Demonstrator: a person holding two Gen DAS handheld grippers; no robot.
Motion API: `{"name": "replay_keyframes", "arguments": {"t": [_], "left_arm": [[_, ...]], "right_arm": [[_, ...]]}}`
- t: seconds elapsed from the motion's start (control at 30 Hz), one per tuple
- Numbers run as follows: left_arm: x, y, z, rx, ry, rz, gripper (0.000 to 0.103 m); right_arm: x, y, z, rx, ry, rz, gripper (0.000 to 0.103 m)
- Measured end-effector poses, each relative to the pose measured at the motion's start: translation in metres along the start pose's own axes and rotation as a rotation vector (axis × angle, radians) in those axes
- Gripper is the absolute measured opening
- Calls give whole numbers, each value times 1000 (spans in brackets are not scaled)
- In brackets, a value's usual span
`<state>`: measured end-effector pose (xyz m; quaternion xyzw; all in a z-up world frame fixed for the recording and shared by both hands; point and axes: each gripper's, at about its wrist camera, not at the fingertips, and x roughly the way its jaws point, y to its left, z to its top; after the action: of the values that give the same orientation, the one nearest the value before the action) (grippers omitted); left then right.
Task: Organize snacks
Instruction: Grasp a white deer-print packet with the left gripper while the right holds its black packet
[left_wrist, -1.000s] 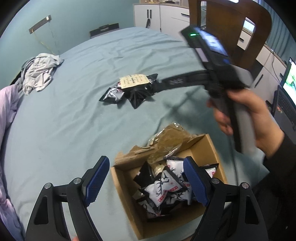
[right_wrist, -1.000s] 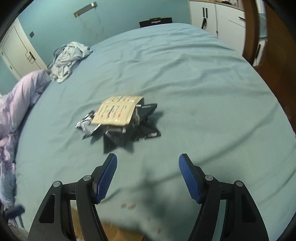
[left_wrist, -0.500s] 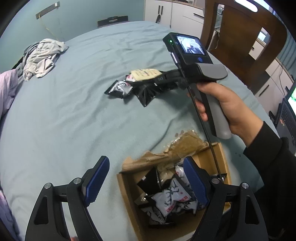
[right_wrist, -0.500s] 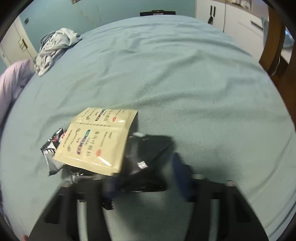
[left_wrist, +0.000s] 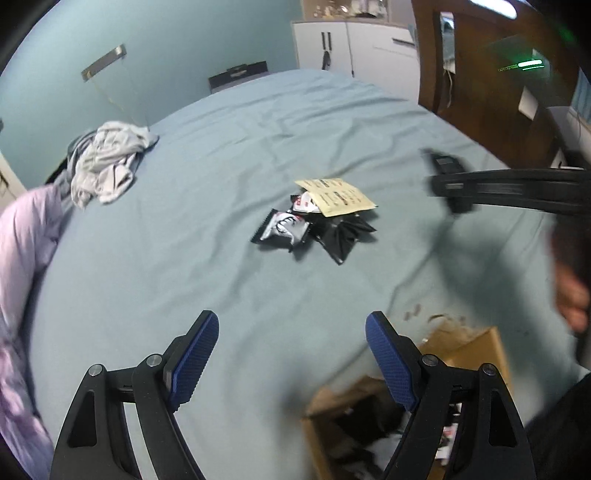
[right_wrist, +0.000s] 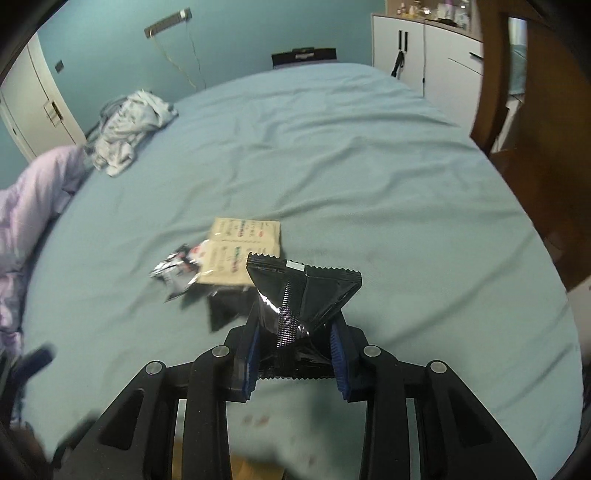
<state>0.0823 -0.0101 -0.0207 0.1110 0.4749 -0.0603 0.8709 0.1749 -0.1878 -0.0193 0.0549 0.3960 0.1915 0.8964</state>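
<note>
My right gripper (right_wrist: 295, 350) is shut on a black snack packet (right_wrist: 301, 295) and holds it above the bed. It shows blurred at the right of the left wrist view (left_wrist: 447, 184). On the blue sheet lies a small pile: a beige packet (left_wrist: 338, 195) (right_wrist: 240, 254), a black-and-white packet (left_wrist: 282, 229) (right_wrist: 177, 267) and a black packet (left_wrist: 341, 236). My left gripper (left_wrist: 291, 358) is open and empty, above the sheet beside a cardboard box (left_wrist: 476, 347) that holds several packets.
Crumpled grey clothes (left_wrist: 107, 162) (right_wrist: 129, 122) lie at the far left of the bed. A lilac duvet (left_wrist: 22, 236) bunches along the left edge. A wooden chair (left_wrist: 491, 66) and white cabinets (right_wrist: 421, 48) stand past the bed's right side.
My right gripper closed on a black packet from the pile and lifted it back toward the box. My left gripper tilted up from the box toward the pile.
</note>
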Motion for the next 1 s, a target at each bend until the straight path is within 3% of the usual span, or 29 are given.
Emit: {"name": "replay_keyframes", "arguments": {"t": [0.2, 0.4, 0.6, 0.83, 0.9, 1.0], "left_arm": [[21, 11, 17, -82, 54, -20, 83], [56, 13, 28, -68, 102, 39, 83], [105, 21, 46, -96, 160, 33, 83], [143, 24, 69, -161, 155, -135, 83], [162, 21, 75, -136, 219, -150, 83], [176, 27, 75, -172, 228, -147, 82]], "right_arm": [[-67, -20, -62, 60, -48, 67, 31], [-94, -34, -115, 102, -22, 84, 31], [-85, -23, -105, 65, -7, 74, 31], [-50, -17, -98, 18, 52, 62, 31], [-39, -16, -95, 16, 68, 61, 31], [-31, -18, -91, 16, 84, 51, 31]]}}
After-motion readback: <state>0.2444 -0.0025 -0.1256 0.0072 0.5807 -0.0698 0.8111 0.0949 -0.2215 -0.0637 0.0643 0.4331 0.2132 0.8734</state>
